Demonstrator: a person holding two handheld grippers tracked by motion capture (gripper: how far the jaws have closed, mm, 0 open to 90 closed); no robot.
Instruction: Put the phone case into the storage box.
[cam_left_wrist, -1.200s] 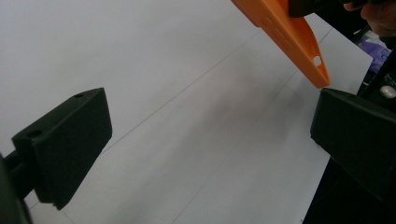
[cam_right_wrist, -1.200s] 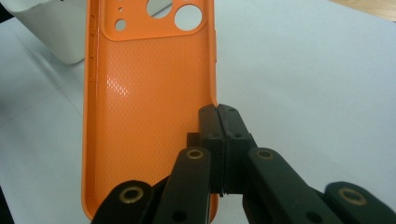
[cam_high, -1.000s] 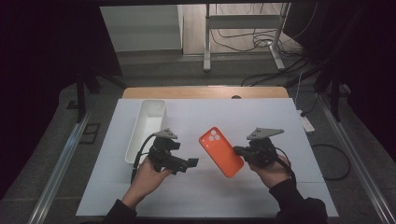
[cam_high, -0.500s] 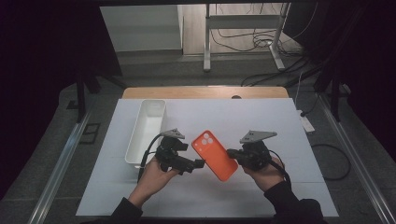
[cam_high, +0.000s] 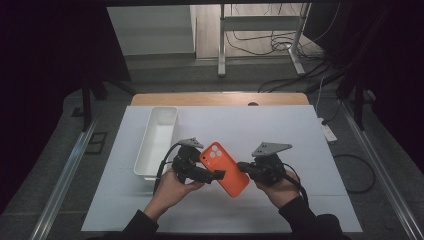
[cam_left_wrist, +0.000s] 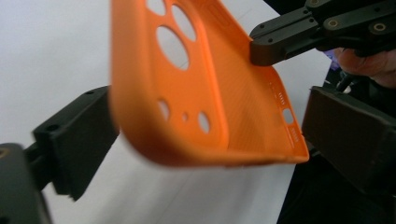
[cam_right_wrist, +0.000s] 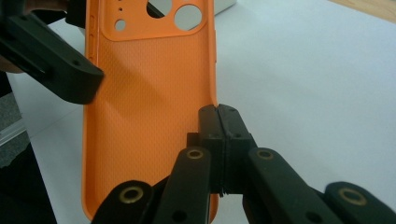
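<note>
Fingers of the right gripper (cam_right_wrist: 218, 140) pinch one long edge of the orange phone case (cam_high: 225, 169), held above the table (cam_high: 300, 130). The left gripper (cam_left_wrist: 205, 135) straddles its camera end, fingers wide and just closing, not yet pressing. Best keep the right hold steady until the left fingers seat squarely.

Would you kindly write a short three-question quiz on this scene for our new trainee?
1. True or false: the right gripper is clamped on a side edge of the orange plastic phone case.
2. What stands beside the left gripper? A) a white rectangular plastic bin B) a blue bowl C) a cardboard box
3. Fill in: the left gripper's jaws stand ____ around the case.

Key: 1 true; 2 A; 3 open, and they have just been closing, the case between them.
</note>
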